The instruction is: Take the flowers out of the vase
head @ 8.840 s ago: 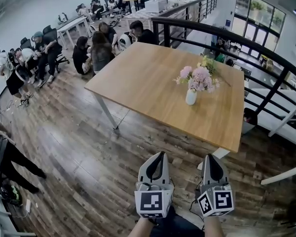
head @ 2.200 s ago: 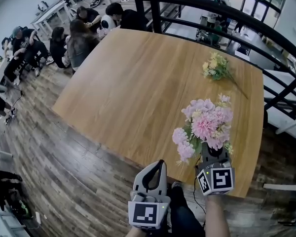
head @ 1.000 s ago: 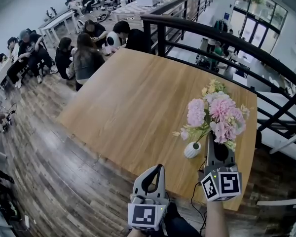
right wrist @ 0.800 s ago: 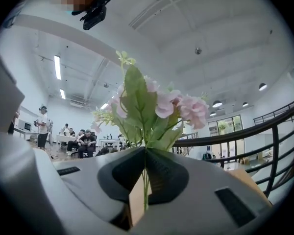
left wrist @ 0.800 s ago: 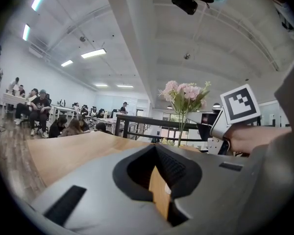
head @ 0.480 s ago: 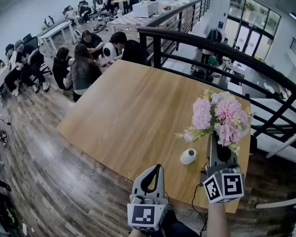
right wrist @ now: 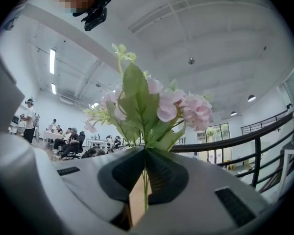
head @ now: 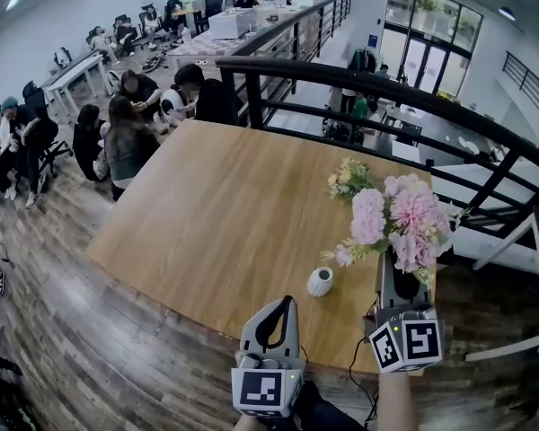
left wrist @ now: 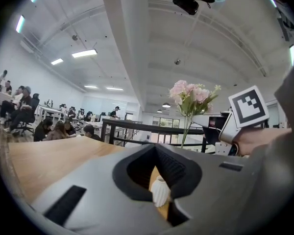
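Right tool (head: 393,263) is clenched on the stems of the flowers (head: 404,218). It holds them upright over the near edge of the surface (head: 225,196), clear of the vase (head: 320,282). Left tool (head: 286,311) is closed and empty. The bunch looks light and top-heavy, with thin, probably slippery stems. Grip low on the gathered stems, never on the soft blooms.

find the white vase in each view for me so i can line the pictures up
Head view: white vase stands low centre on the wooden table, near its front edge.
Left gripper view: low centre, seen through the hollow of the left gripper.
Right gripper view: not in it; the right gripper holds only the pink flowers.
Shared landmark: the black railing.
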`<state>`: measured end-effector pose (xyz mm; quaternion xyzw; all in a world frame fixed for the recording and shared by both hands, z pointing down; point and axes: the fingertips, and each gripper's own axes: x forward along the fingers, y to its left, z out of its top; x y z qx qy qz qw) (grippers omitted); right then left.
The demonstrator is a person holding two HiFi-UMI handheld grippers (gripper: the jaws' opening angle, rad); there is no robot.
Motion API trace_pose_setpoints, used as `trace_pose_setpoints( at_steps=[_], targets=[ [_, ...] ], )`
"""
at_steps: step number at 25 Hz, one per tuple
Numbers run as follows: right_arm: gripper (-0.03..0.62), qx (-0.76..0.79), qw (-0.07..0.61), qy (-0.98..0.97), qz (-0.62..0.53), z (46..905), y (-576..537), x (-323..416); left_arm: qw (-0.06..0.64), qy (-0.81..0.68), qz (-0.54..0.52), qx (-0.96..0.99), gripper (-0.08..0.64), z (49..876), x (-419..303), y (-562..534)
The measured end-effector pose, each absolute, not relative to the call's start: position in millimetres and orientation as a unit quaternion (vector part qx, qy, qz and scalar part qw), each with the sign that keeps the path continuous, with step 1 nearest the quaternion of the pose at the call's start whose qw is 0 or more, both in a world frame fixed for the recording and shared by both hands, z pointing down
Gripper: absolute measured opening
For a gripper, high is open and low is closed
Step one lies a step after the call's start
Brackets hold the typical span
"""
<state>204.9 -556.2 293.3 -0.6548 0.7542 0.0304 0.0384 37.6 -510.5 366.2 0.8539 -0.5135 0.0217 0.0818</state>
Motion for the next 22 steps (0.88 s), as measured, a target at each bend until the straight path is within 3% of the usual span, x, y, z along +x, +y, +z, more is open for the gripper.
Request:
trace_pose_setpoints(
  at_steps=[22],
  targets=[
    [0.02, -0.712, 0.013, 0.702, -0.022, 354, -494, 282, 0.094, -0.424, 0.051, 0.899, 0.032, 388, 140, -492]
  ],
)
